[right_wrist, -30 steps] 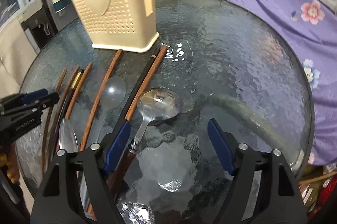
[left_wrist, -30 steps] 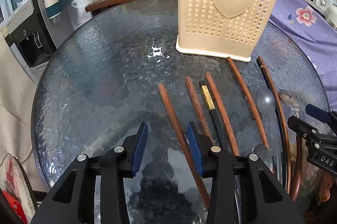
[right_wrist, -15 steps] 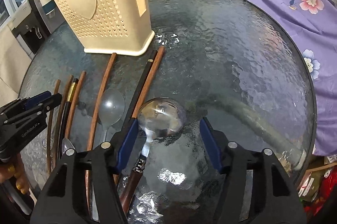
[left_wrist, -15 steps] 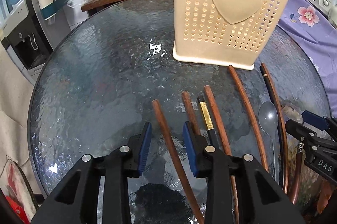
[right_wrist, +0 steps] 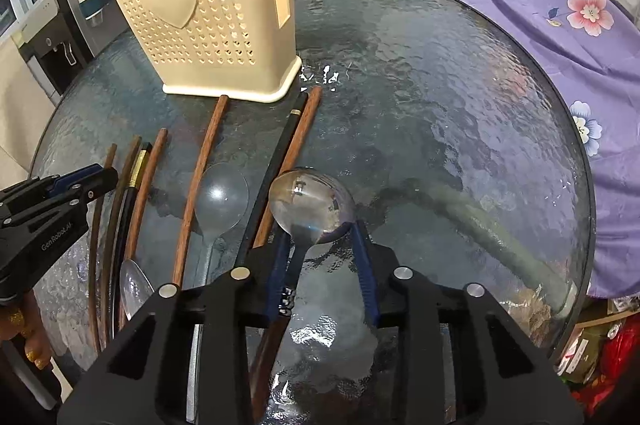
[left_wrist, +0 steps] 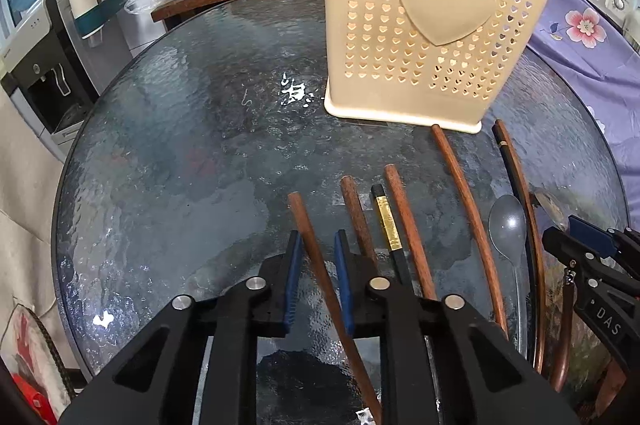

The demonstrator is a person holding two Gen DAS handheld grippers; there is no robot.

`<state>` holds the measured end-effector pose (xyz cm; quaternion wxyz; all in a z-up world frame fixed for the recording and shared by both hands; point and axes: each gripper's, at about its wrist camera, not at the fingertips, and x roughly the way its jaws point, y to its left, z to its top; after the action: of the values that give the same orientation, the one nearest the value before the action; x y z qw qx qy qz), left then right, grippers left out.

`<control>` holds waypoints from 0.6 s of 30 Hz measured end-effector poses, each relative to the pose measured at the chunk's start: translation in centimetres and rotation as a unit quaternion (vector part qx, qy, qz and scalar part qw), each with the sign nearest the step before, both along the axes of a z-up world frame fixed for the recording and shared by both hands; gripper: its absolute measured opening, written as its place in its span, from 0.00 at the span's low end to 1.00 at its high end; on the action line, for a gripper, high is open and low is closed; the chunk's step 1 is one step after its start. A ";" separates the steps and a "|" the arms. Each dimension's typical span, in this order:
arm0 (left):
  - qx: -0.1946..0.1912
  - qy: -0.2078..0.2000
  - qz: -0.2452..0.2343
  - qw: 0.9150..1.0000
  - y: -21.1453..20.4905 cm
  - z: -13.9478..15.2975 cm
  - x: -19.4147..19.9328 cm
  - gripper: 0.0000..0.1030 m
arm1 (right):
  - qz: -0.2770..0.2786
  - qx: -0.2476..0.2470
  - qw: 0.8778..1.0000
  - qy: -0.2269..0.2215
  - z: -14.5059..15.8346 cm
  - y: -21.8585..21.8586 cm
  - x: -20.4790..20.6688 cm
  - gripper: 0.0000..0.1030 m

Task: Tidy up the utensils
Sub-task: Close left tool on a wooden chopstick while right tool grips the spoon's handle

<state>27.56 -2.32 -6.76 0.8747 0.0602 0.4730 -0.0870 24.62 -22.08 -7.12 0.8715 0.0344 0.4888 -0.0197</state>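
While both grippers point steeply down at the round glass worktop (left_wrist: 168, 153), their jaws have just been closing, each with a utensil between them. The left gripper (left_wrist: 318, 245) has narrowed around the leftmost brown chopstick (left_wrist: 310, 237), which runs up between its blue pads; the stick sits against the left pad, and a thin gap shows beside the right one, so I cannot tell whether the pads press on it yet. Just to its right lie another brown chopstick (left_wrist: 354, 209), a black chopstick with a gold band (left_wrist: 386, 221) and a third brown one (left_wrist: 404, 217), then a long brown stick (left_wrist: 460, 193) whose far tip touches the base of the cream utensil holder (left_wrist: 420, 25), which stands upright at the back of the worktop. The right gripper (right_wrist: 322, 245) has drawn in around the neck of a large metal ladle-shaped spoon (right_wrist: 310, 201), just behind its bowl; the handle lies against the left pad, the right pad is near the bowl's edge, and a firm hold is not clear. A smaller grey spoon (right_wrist: 220, 195) lies left of it, beside a black and a brown chopstick lying together. A purple flowered cloth (right_wrist: 540, 9) covers something behind the worktop.
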 end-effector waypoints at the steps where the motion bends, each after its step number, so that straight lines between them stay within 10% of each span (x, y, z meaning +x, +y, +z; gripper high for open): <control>1: 0.000 0.000 0.001 1.000 0.0 0.0 0.1 0.12 | 0.003 -0.001 1.000 0.000 0.0 0.0 0.0 0.30; 7: 0.005 0.005 -0.003 1.000 -0.2 0.0 0.2 0.12 | 0.011 0.032 0.999 0.016 0.1 -0.9 0.4 0.54; 18: 0.009 0.010 -0.011 1.000 -0.4 0.0 0.8 0.12 | 0.005 0.034 0.998 0.047 0.6 -0.9 2.5 0.44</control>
<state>28.34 -2.71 -6.73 0.8682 0.0720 0.4822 -0.0927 27.09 -22.99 -6.55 0.8462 0.0609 0.5295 -0.0001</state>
